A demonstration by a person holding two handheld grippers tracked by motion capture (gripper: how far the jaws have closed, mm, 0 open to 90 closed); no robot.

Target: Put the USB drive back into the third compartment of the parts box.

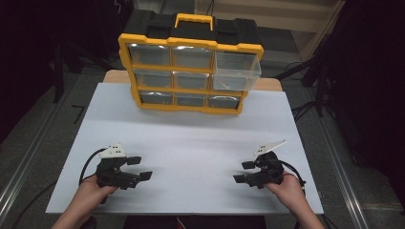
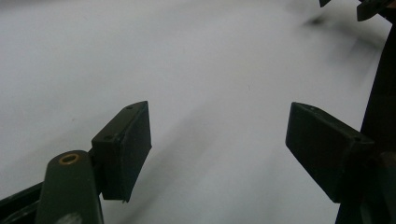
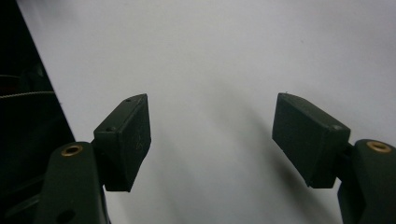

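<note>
Writing: I could read no brand or label on anything.
Organizer [image 1: 191, 76]: yellow frame, black top with a yellow handle, standing at the far edge of the white board [image 1: 191, 143], well apart from both my grippers.
Drawers: nine clear ones in three rows; the top right drawer [image 1: 237, 71] stood pulled out. I could not tell what any of them held.
Left gripper [image 1: 137, 168]: in my left hand [image 1: 86, 198], near the board's front left; its jaws were wide apart and held nothing, with only bare board between them.
Right gripper [image 1: 244, 171]: in my right hand [image 1: 289, 188], near the front right; its jaws were also spread wide, empty, above the board and pointing toward the left gripper.
</note>
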